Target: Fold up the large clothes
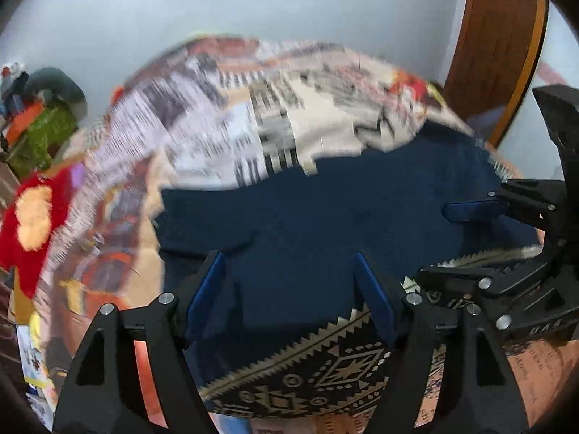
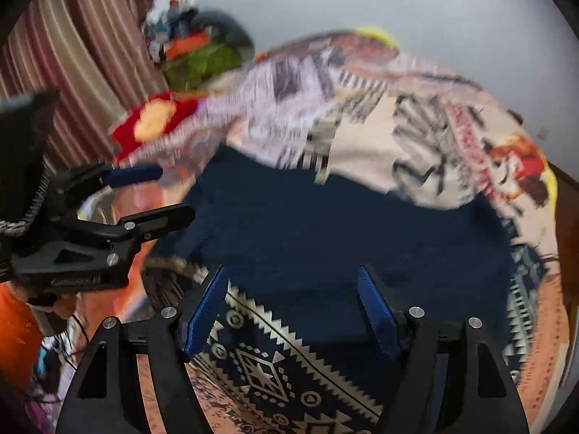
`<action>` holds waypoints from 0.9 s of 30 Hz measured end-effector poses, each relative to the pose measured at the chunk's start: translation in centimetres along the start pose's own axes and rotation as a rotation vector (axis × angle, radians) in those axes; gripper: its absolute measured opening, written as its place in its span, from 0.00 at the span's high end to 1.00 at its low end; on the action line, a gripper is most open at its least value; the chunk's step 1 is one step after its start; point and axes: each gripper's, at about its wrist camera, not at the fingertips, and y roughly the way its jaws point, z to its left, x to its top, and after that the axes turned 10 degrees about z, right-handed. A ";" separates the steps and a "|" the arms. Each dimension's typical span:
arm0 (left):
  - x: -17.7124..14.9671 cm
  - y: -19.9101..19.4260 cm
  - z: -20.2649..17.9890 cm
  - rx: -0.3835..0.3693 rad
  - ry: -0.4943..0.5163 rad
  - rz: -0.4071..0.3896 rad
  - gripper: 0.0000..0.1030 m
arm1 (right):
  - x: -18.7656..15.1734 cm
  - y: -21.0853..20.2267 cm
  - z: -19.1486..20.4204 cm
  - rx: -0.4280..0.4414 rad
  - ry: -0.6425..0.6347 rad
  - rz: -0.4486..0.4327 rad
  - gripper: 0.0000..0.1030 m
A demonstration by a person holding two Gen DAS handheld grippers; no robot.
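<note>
A large navy garment (image 1: 325,209) with a black-and-cream patterned border (image 1: 325,372) lies spread on a bed; it also shows in the right wrist view (image 2: 343,224), with its border (image 2: 275,361) near the fingers. My left gripper (image 1: 289,285) is open and hovers over the garment's near edge, holding nothing. My right gripper (image 2: 293,300) is open over the same edge. Each gripper shows in the other's view, the right one (image 1: 466,242) at the right, the left one (image 2: 166,195) at the left, both with jaws apart. Both views are blurred.
A patterned bedspread (image 1: 253,115) covers the bed beyond the garment. A red cushion (image 1: 32,217) and a pile of clothes (image 1: 39,123) lie at the left. A wooden headboard (image 1: 499,43) stands at the right, a striped curtain (image 2: 72,54) at the left.
</note>
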 end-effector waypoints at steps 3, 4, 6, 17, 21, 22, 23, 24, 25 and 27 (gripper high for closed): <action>-0.8 2.8 -0.1 -0.014 -0.011 0.064 0.26 | -0.9 2.2 -0.9 0.005 0.008 0.059 0.26; -1.1 3.3 -0.1 -0.020 -0.013 0.065 0.25 | -1.2 2.3 -1.1 0.006 0.006 0.063 0.24; -1.8 3.4 0.2 -0.017 -0.029 0.049 0.16 | -1.8 2.3 -1.2 0.003 -0.033 0.080 0.22; -4.5 1.3 2.5 -0.011 -0.084 0.041 0.15 | -4.6 -0.3 -2.8 -0.076 -0.057 0.095 0.14; -5.8 0.8 3.2 -0.009 -0.125 0.060 0.14 | -5.8 -1.2 -4.7 -0.095 -0.018 0.120 0.11; -6.1 0.8 3.3 -0.007 -0.131 0.064 0.14 | -6.2 -1.6 -5.3 -0.090 -0.003 0.122 0.11; -6.4 0.7 3.4 -0.005 -0.136 0.066 0.14 | -6.5 -2.0 -5.7 -0.100 0.013 0.123 0.11; -6.9 0.6 3.5 0.001 -0.143 0.069 0.14 | -6.8 -2.3 -6.0 -0.114 0.023 0.121 0.11; -7.1 0.6 3.6 0.003 -0.148 0.070 0.14 | -7.0 -2.6 -6.3 -0.116 0.031 0.116 0.11; -7.9 0.4 3.9 0.007 -0.162 0.076 0.14 | -7.7 -3.2 -6.7 -0.118 0.047 0.108 0.11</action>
